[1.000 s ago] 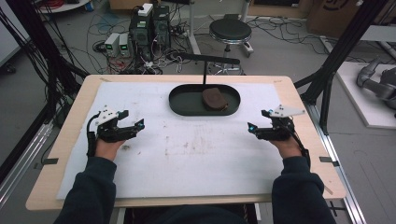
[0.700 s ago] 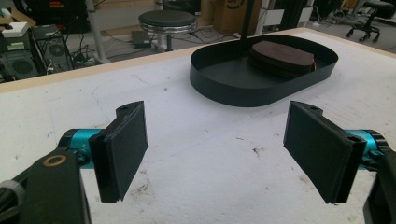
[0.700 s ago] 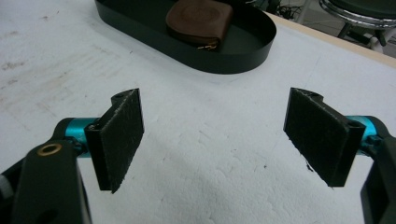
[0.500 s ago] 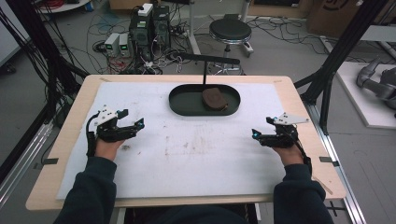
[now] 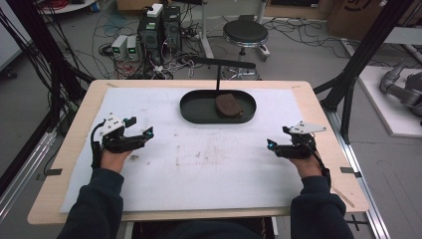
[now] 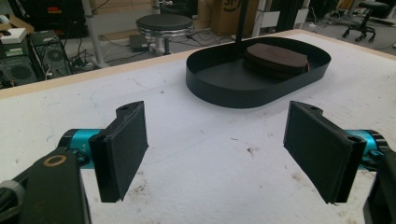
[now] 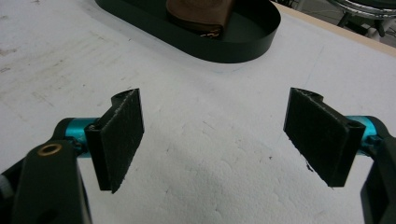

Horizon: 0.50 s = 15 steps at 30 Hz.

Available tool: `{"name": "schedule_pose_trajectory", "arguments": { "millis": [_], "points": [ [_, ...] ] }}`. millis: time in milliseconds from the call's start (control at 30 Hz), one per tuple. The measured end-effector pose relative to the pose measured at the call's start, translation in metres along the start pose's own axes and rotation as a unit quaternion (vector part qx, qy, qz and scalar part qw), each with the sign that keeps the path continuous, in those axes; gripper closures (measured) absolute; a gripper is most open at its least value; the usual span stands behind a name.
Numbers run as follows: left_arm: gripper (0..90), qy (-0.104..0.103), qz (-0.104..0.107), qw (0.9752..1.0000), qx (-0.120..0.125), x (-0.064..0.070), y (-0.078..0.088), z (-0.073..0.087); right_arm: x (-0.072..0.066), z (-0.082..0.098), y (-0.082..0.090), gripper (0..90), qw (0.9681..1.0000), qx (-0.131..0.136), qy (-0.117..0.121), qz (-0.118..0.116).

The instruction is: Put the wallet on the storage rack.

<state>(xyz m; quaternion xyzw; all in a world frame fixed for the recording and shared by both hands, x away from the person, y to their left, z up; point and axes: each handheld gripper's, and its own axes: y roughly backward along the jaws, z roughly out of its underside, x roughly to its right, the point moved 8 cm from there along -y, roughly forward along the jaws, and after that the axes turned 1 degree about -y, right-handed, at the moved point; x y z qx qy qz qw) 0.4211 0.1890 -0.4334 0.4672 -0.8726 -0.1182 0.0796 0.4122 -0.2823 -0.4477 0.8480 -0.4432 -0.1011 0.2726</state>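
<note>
While both hands rest on the table, the scene reads as follows.

Tray: a black oval tray (image 5: 199, 110) sits on the white mat (image 5: 199, 164) at the far middle of the table.
Contents: a stack of flat brown discs (image 5: 228, 104) lies in the tray's right half; the left half is bare.
Left gripper: the left gripper (image 5: 142, 135) is near the mat's left edge, jaws spread wide with nothing between them, well apart from the tray.
Right gripper: the right gripper (image 5: 271, 144) is near the mat's right edge, jaws likewise wide apart and empty.
High view extras: a stool (image 5: 245, 33), computer boxes (image 5: 160, 25) and floor cables beyond the table.
Left gripper view extras: the discs' layered edges (image 6: 275, 58) and a thin black post (image 6: 241, 21) rising just behind the tray.
Right gripper view extras: the tray's near wall (image 7: 219, 46) close up, with the discs touching the floor inside.
</note>
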Motion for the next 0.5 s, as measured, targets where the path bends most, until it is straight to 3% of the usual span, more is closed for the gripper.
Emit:
{"name": "schedule_pose_trajectory", "arguments": {
  "millis": [500],
  "points": [
    [21.6, 0.002, -0.003, 1.0000, -0.003, -0.0024, -0.0025, 0.0021, 0.0060, 0.0000, -0.0012, 20.4, 0.9999, 0.005, -0.009, 0.003]
  ]
}}
